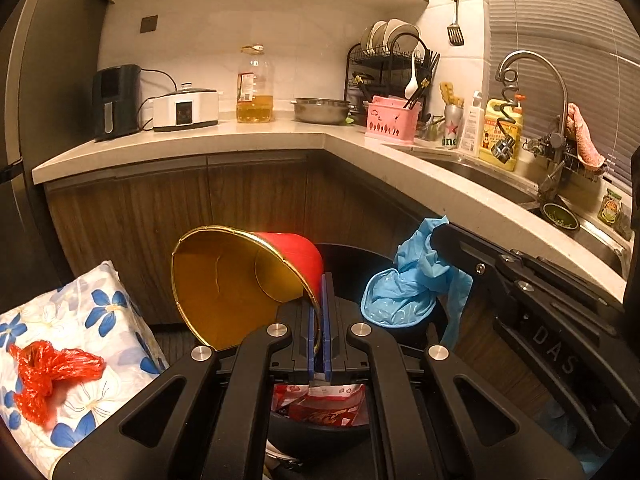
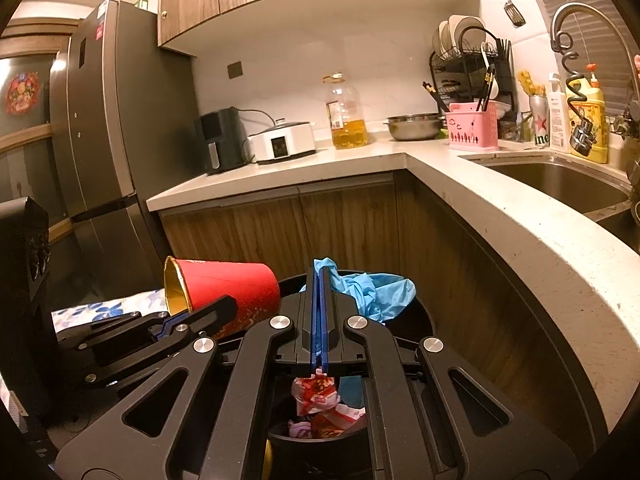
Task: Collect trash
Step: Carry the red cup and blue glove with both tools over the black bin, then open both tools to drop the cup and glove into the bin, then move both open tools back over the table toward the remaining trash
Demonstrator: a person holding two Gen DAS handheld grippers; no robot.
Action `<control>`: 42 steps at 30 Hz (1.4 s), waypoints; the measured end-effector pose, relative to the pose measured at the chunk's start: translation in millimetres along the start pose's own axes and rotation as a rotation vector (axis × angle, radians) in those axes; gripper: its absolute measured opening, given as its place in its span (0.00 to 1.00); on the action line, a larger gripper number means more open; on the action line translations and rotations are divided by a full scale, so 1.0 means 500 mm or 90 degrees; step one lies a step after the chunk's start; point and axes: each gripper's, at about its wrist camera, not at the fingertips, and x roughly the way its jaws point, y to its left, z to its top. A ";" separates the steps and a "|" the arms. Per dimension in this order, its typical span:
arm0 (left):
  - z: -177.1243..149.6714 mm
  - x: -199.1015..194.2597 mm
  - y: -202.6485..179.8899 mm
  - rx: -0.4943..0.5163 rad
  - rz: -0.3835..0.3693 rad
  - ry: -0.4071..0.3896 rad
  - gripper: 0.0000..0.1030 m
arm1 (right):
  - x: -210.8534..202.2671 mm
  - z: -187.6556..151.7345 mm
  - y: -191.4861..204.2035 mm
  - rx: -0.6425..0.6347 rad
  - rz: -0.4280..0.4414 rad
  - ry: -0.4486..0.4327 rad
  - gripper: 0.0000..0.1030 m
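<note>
Left gripper (image 1: 319, 312) clenched on red cup (image 1: 248, 280) rim; right gripper (image 2: 321, 312) grasping blue glove (image 2: 376, 290). Both apparently held over black bin (image 2: 420, 316) for dropping.

Black trash bin (image 2: 420, 312) mouth open below, red wrappers (image 2: 320, 396) low inside, countertop edge (image 2: 520, 240) crowding the right, wooden cabinet doors (image 2: 280, 224) close behind, floral cushion (image 1: 80, 340) flanking the left.

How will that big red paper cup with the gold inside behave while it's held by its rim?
The red cup, pinched at its rim by the left gripper, probably weighs little: it hangs sideways without sagging. Its thin wall looks easily crushed. Being round and tapered, it would likely roll if dropped.
</note>
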 end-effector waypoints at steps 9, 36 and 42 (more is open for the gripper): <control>-0.002 0.013 0.013 -0.011 -0.002 0.004 0.37 | 0.021 -0.003 -0.006 0.005 0.000 0.016 0.02; -0.110 -0.177 0.162 -0.156 0.188 -0.042 0.86 | -0.016 -0.053 0.041 -0.006 -0.028 0.021 0.67; -0.163 -0.254 0.214 -0.196 0.266 -0.047 0.87 | -0.046 -0.086 0.091 -0.009 -0.030 0.010 0.68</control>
